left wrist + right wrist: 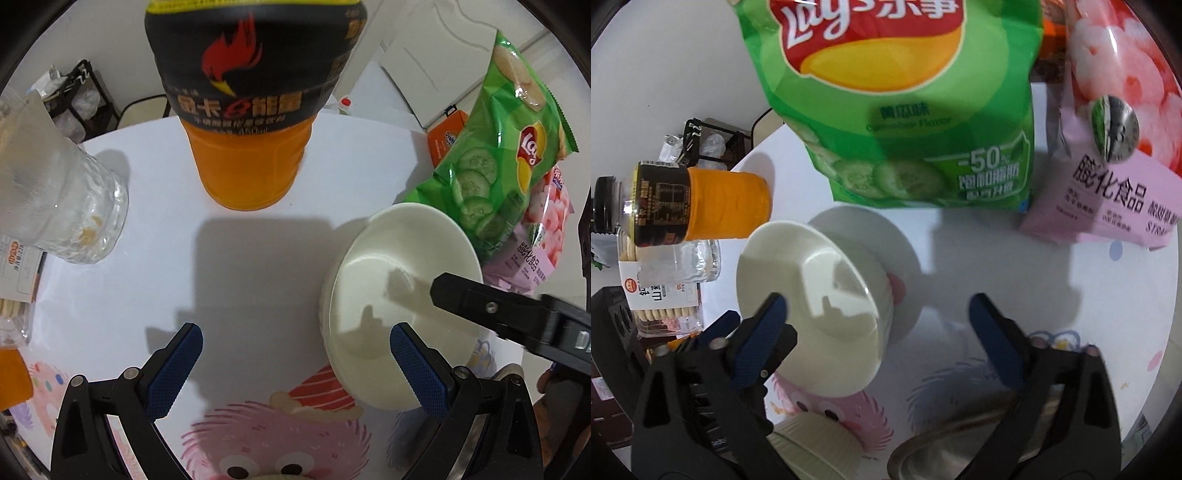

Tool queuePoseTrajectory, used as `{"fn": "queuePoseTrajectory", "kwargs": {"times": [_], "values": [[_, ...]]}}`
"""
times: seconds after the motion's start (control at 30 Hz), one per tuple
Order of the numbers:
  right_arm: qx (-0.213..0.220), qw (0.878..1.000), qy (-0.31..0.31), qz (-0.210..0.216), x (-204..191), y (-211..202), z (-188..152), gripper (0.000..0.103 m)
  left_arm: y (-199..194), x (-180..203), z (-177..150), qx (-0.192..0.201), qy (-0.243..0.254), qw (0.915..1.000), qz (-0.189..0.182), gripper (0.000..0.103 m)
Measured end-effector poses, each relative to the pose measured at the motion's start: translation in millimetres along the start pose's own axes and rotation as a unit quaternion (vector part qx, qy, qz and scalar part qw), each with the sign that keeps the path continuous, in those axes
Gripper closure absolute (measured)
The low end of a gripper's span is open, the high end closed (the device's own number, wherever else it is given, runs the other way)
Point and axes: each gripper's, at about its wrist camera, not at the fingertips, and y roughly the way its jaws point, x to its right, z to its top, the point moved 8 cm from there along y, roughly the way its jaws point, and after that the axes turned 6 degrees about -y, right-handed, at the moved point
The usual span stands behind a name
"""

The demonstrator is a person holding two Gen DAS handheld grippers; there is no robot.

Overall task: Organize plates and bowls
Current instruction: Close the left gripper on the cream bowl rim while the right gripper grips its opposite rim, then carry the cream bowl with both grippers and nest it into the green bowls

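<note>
White bowl (399,295) sits on a white cartoon-printed table (240,266), white wall (665,74) behind.

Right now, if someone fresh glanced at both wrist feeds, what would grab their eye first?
Probably the white bowl, tilted on its side on the table with the open left gripper and right gripper on either side of it. Behind it stand a bright green Lay's chip bag and a pink snack bag. The orange drink bottle looms large farther back.
</note>
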Motion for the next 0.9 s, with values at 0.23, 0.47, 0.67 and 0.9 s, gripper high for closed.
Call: {"fn": "queuePoseTrajectory", "kwargs": {"times": [0.23, 0.47, 0.67, 0.9], "values": [[-0.023, 1.000, -0.017, -0.009, -7, 16, 1, 0.070, 0, 4, 4, 0.007, 0.004, 1.0000, 0.004, 0.075], [-0.018, 0.998, -0.056, -0.029, -19, 15, -5, 0.091, -4, 14, 4, 0.010, 0.020, 0.9997, 0.010, 0.096], [-0.008, 0.997, -0.073, -0.029, -35, 6, -4, 0.092, -24, 13, 3, 0.027, 0.025, 0.9993, 0.009, 0.096], [0.001, 0.997, -0.078, -0.028, -58, -15, -16, 0.092, -58, 14, -9, 0.040, 0.026, 0.9989, -0.006, 0.095]]}}
